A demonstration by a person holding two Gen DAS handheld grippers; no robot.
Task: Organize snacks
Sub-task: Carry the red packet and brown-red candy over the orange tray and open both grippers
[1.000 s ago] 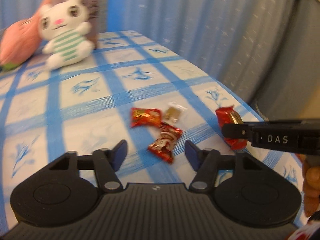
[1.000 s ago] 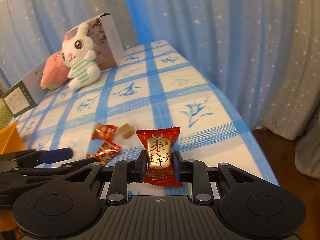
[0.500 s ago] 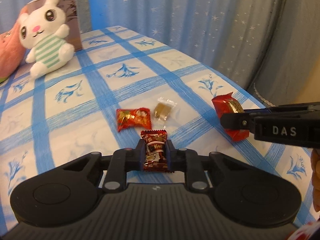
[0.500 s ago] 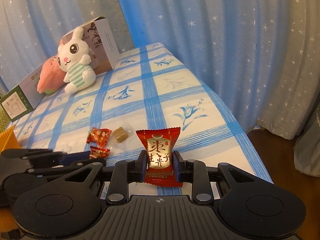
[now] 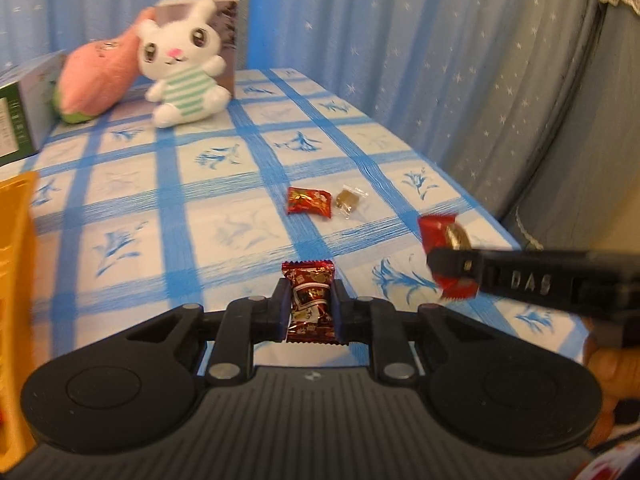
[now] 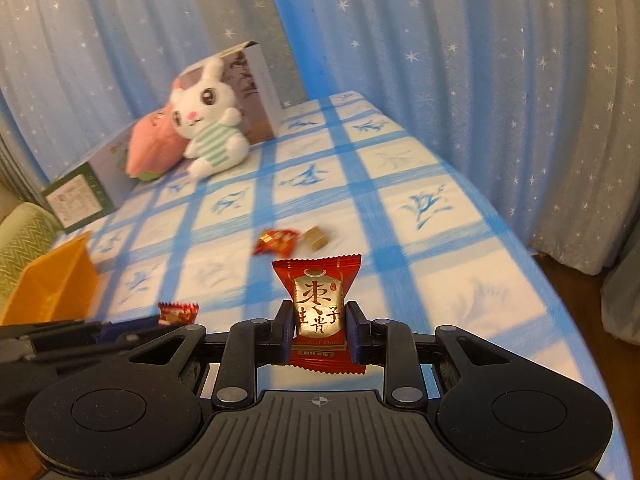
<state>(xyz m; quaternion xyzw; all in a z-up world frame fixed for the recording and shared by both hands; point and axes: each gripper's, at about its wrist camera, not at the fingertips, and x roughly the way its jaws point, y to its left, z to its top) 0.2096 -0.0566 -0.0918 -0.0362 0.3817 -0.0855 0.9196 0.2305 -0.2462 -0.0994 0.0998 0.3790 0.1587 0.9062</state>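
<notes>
Left gripper (image 5: 308,310): jaws clamped on a dark red candy (image 5: 310,302), which is held upright and clear of the tablecloth (image 5: 224,240).
Right gripper (image 6: 318,332): jaws clamped on a red date packet (image 6: 318,312) with a gold label, likewise lifted; in the left wrist view this packet shows at the tip of the other tool.
Orange bin (image 6: 56,284): stands at the left edge of the table, near the left gripper; judged the likely destination, though its contents are not visible.
Loose snacks: a red wrapped sweet (image 5: 309,202) and a small clear-wrapped brown candy (image 5: 349,199) lie just beside each other, mid-table, untouched.
Background: a white plush rabbit (image 5: 180,64) and a pink plush (image 5: 98,76) lean against boxes (image 6: 256,92) at the far end, before a starred curtain (image 5: 400,40).
Progress: two snacks are in hand but not yet deposited; two more remain on the cloth. The task appears roughly at its midpoint, with both placements and a second round of pick-ups left.
</notes>
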